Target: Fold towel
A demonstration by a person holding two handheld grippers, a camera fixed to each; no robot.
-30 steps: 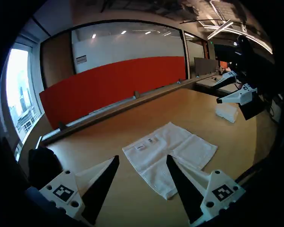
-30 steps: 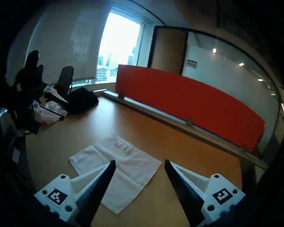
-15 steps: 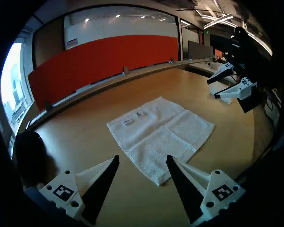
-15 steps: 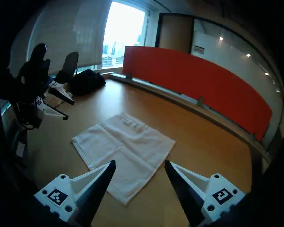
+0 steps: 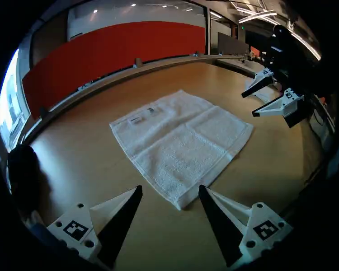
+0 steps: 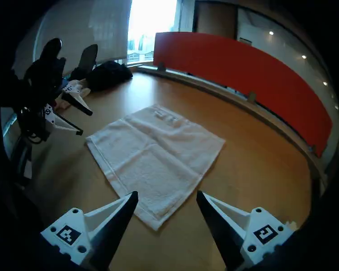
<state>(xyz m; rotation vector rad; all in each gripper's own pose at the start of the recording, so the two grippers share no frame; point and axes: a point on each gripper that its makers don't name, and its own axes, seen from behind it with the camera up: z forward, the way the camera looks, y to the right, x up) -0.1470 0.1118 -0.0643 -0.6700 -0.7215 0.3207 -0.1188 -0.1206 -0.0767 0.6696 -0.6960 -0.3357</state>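
Note:
A white towel (image 5: pixel 181 137) lies spread flat on the wooden table (image 5: pixel 88 153), with small tags near its far edge. In the left gripper view my left gripper (image 5: pixel 169 192) hangs open just above the towel's near corner, nothing between its fingers. My right gripper (image 5: pixel 255 105) shows farther off at the right of that view, open, beyond the towel's right corner. In the right gripper view the same towel (image 6: pixel 153 151) lies ahead; my right gripper (image 6: pixel 166 198) stands open over its near corner. The left gripper (image 6: pixel 77 116) appears at the left there, open.
A long red partition (image 5: pixel 110 49) runs along the table's far edge. A dark bag (image 6: pixel 108 74) and a chair (image 6: pixel 87 56) stand near the window end. A folded white cloth (image 5: pixel 257 88) lies behind the right gripper.
Both grippers have tilted down and moved closer to the towel, which now looms larger in both views. The towel itself lies as before. Both stay open.

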